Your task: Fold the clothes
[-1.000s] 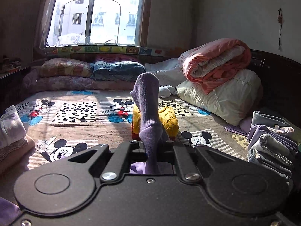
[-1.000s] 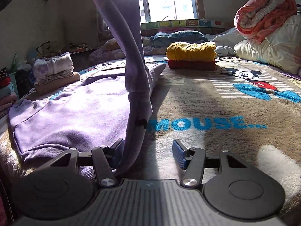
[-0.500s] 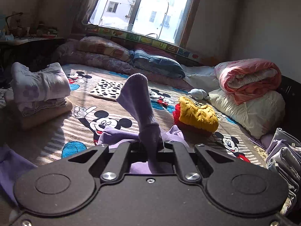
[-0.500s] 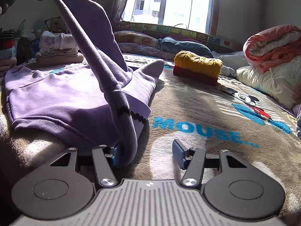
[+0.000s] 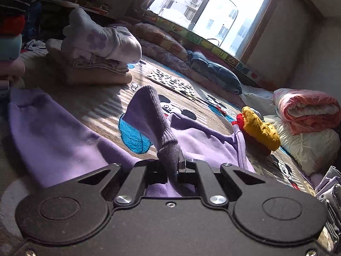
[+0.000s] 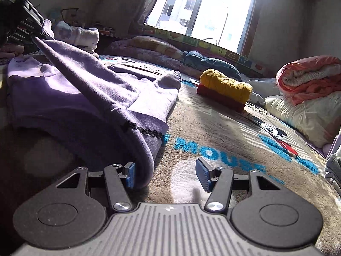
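The left gripper point(image 5: 177, 166) has its fingers pressed together on the ribbed cuff point(image 5: 168, 149) of a purple sweatshirt point(image 5: 64, 140). The sleeve sticks up from the pinch and bends away toward the window point(image 5: 211, 15). The rest of the purple sweatshirt lies spread on the bed point(image 5: 102, 100), right under this gripper and off to its left.

In the right wrist view, the right gripper point(image 6: 165, 173) has its fingers spread wide apart. They hold nothing. The blue pad of its left finger point(image 6: 130, 175) touches a thick fold of the purple sweatshirt point(image 6: 106, 98). The other blue pad point(image 6: 202, 174) hangs over the bare blanket point(image 6: 213, 128). The blanket has cartoon mice on it and big blue letters. A line of black trim point(image 6: 147, 130) runs across the sweatshirt near this gripper. One part of the sweatshirt is pulled up tight toward the top left corner, where the left gripper point(image 6: 32, 24) holds it up.

Farther back on the bed sits a yellow folded sweater point(image 6: 226, 85) on top of a red one point(image 6: 219, 100). A rolled pink quilt point(image 6: 309, 74) rests on a cream pillow point(image 6: 302, 115) at the right. A pile of folded clothes point(image 5: 96, 51) sits at the left side of the bed, with a white one with purple flowers on top. More pillows point(image 5: 215, 72) lie in a row under the window.
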Tool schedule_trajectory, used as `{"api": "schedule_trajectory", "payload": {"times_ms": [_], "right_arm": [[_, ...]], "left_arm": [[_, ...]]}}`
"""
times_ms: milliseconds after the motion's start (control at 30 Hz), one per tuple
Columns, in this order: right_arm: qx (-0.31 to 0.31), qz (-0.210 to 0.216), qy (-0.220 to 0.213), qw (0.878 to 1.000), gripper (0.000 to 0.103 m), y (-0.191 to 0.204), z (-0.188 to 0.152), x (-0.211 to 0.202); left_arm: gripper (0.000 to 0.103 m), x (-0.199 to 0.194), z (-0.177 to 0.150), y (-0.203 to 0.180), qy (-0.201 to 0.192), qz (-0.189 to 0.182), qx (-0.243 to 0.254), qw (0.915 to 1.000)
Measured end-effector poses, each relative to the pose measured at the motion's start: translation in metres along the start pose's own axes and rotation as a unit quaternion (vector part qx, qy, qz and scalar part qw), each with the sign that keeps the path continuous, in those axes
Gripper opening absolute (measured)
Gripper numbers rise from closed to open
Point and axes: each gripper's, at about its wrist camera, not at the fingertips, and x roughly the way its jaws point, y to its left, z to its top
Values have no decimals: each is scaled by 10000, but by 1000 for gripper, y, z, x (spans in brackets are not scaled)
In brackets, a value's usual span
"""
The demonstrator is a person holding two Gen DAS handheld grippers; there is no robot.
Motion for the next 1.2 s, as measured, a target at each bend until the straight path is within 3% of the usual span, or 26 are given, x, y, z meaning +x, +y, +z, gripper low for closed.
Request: {"api": "schedule_trajectory", "payload": {"times_ms": [133, 367, 467, 600, 733, 800, 833, 900, 967, 1000, 1133, 1200], "right_arm": [[-270, -60, -38, 9996, 57, 5, 1, -1], [-936, -28, -103, 9955, 57, 15, 8, -11], [-1336, 250, -483, 9895, 63, 24, 15, -33], [-1352, 665, -773, 9855, 67, 30, 23, -36], [-1475, 1141, -792, 9793, 69, 34, 36, -12], [-1301, 1548, -532, 9779, 69, 33, 39, 3], [-1139, 1881, -190, 9753, 74, 31, 38, 15], [-750, 2162, -115, 9734, 78, 29, 29, 22], [-668, 2206, -66, 9730, 79, 29, 30, 21], [-653, 2214, -41, 9730, 79, 30, 32, 19], [-491, 2293, -54, 9721, 84, 31, 28, 18], [-401, 2344, -61, 9713, 88, 32, 28, 19]], "left_arm": [[4, 9, -19, 16, 247, 191, 45, 9995], [4, 5, -21, 13, 164, 196, 669, 9974], [4, 12, -22, 18, 268, 201, 693, 9970], [4, 12, -19, 21, 294, 135, 594, 9977], [4, 14, -18, 21, 357, 189, 535, 9978], [6, 15, -17, 22, 383, 256, 467, 9978], [7, 16, -17, 22, 391, 306, 442, 9978], [13, 18, -17, 23, 408, 405, 391, 9976], [36, 15, -14, 22, 344, 681, 353, 9965], [41, 8, -11, 21, 216, 701, 333, 9967], [42, -19, 1, 13, -326, 746, 250, 9964], [42, -24, 3, -5, -439, 520, 460, 9966]]}}
